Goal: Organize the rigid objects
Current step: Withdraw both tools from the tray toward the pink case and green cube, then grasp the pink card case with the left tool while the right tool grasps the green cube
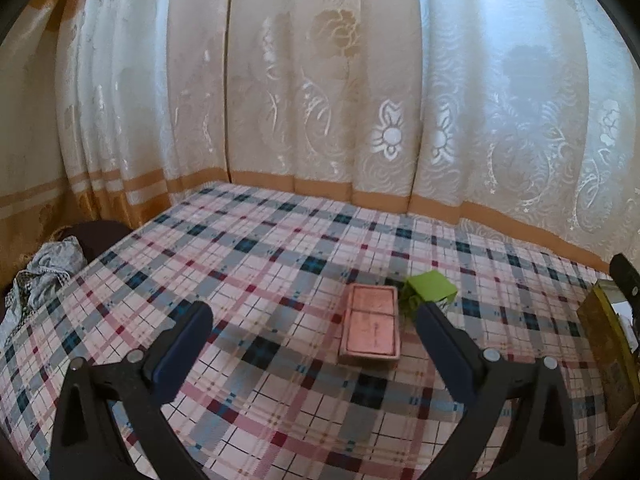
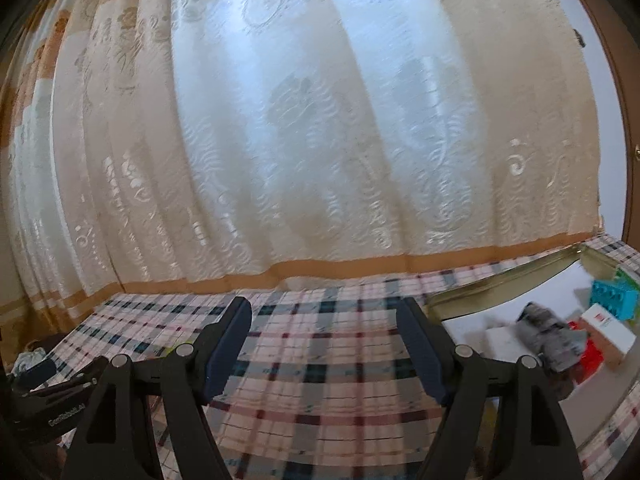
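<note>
Lying flat on the plaid-covered table [image 1: 280, 248], a pink box [image 1: 371, 325] sits between the open, empty left gripper's [image 1: 312, 316] fingers, touching a green box [image 1: 430, 289] beyond it. At the right, a gold-rimmed tray [image 2: 500, 280] holds a blue block [image 2: 614, 300] and other items beside the open, empty right gripper [image 2: 324, 312]. A curtain [image 1: 320, 100] hangs behind.

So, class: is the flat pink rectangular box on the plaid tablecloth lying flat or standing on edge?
Lying flat. The flat pink rectangular box rests broad face up on the plaid tablecloth; only a thin side shows.
</note>
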`<state>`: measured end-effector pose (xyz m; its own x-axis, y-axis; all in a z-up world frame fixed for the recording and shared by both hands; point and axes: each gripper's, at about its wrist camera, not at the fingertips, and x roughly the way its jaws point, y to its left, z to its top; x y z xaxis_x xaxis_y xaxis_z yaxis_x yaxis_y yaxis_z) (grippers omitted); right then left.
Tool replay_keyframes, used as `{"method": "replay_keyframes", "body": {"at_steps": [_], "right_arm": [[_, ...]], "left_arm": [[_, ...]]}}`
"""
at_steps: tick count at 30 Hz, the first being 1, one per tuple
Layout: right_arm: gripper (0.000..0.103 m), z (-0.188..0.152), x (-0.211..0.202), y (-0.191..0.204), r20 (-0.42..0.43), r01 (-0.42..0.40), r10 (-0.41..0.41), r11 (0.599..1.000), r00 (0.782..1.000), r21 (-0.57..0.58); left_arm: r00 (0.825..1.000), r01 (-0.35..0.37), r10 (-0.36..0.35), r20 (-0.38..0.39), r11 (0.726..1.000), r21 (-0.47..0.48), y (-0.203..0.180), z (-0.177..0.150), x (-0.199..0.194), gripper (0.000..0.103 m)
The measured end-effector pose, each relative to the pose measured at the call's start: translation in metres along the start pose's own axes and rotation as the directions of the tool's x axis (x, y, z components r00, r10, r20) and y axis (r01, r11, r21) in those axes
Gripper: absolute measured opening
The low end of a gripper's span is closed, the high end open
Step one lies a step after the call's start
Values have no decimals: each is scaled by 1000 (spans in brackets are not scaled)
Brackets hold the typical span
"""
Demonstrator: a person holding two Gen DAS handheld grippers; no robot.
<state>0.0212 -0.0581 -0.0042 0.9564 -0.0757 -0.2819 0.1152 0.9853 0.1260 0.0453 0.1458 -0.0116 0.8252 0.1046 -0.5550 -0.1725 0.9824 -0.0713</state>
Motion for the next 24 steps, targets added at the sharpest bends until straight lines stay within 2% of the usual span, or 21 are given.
{"method": "replay_keyframes", "body": {"at_steps": [6, 9, 12, 14, 18, 21, 24], "right_arm": [[77, -3, 2, 3, -52, -59, 59, 998, 997, -7], [77, -4, 8, 2, -87, -77, 77, 997, 993, 5], [77, -5, 6, 3, -80, -96, 96, 995, 992, -1], [77, -6, 3, 6, -72, -101, 99, 995, 992, -22], [77, -6, 1, 15, -65, -110, 106, 992, 992, -66], [77, -7, -1, 18, -66, -120, 114, 989, 991, -87], [77, -7, 0, 20, -72, -126, 119, 987, 990, -100]], "left_arm": [[994, 50, -44, -101, 997, 57, -9, -1, 18, 102], [990, 25, -13, -137, 996, 90, -21, 1, 29, 101], [986, 0, 23, -164, 990, 140, -38, 3, 42, 94], [980, -5, 36, -198, 988, 154, -46, 4, 53, 92], [972, 16, 21, -235, 988, 154, -55, 6, 64, 87], [955, 47, -3, -295, 989, 142, -56, 4, 75, 82], [943, 92, -65, -326, 993, 69, -47, 2, 79, 68]]}}
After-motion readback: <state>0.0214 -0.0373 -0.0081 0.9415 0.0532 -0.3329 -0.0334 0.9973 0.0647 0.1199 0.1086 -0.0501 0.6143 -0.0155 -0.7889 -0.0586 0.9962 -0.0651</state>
